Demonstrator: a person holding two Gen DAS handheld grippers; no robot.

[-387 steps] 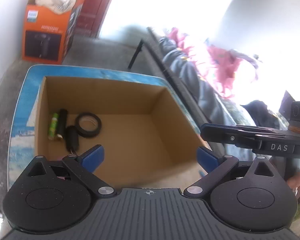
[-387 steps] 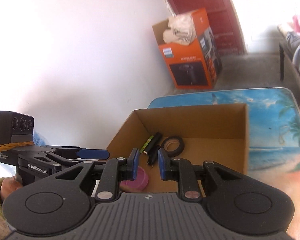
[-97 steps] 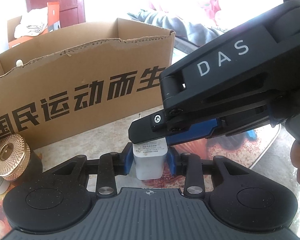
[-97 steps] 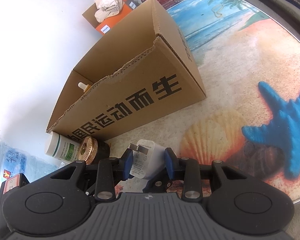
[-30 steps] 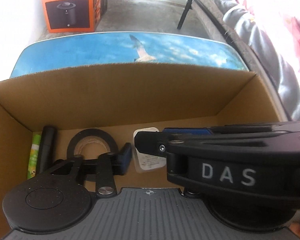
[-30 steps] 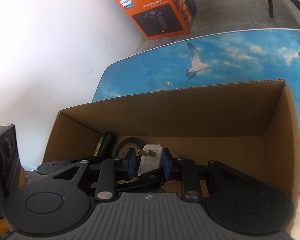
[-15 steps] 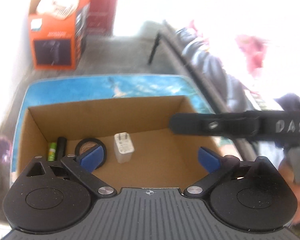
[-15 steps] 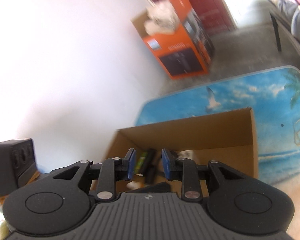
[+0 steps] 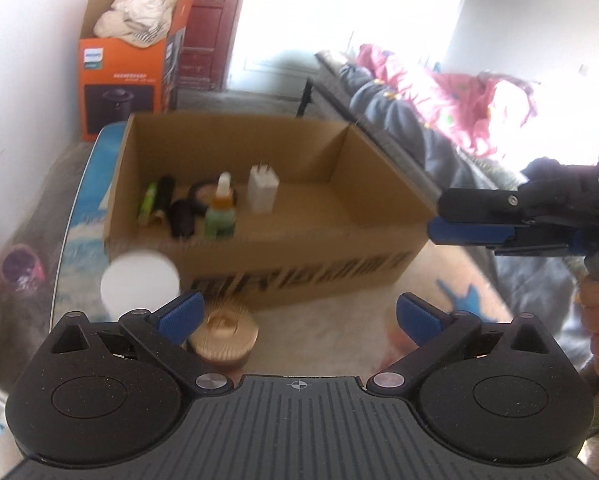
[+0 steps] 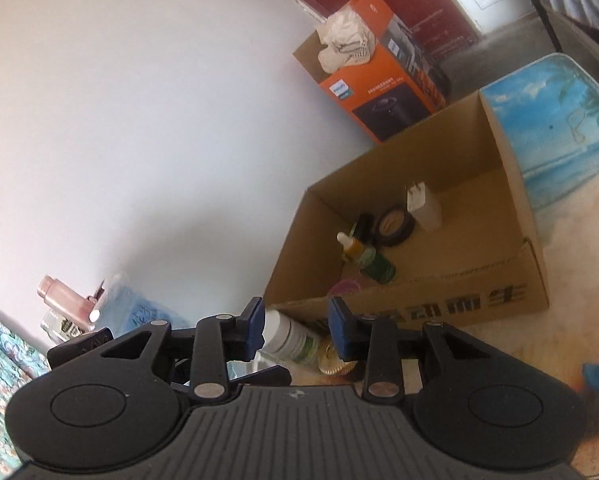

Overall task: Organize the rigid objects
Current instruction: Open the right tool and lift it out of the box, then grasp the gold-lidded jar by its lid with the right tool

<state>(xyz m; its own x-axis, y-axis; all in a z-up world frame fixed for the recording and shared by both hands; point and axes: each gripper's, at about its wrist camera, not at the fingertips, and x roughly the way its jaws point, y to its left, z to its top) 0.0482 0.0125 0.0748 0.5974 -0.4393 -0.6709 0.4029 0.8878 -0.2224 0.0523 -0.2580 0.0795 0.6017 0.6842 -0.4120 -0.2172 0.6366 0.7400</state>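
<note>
An open cardboard box [image 9: 239,148] stands on the table. Inside it a white charger plug [image 9: 262,194] stands upright beside a dropper bottle [image 9: 219,212], a tape roll [image 10: 393,222], black sticks and a green battery [image 9: 147,202]. Before the box stand a white-capped bottle [image 9: 139,286] and a gold-lidded jar [image 9: 223,338]. My left gripper [image 9: 297,316] hangs open wide and empty just above the jar. My right gripper [image 10: 297,330] is opening, with nothing between its pads; the bottle [image 10: 295,338] and jar [image 10: 333,360] show beyond it. In the left wrist view it hovers right of the box [image 9: 439,224].
The beach-print table [image 10: 571,128] runs on past the box. An orange carton [image 9: 131,68] with white cloth stands on the floor behind. A sofa with pink fabric [image 9: 439,92] lies right. A pink cup [image 9: 21,270] sits left, and a rose bottle [image 10: 65,296] stands by the wall.
Both grippers let go of the charger, which now stands in the box, and drew back and up out of the box. The left jaws spread wide; the right jaws widened a little.
</note>
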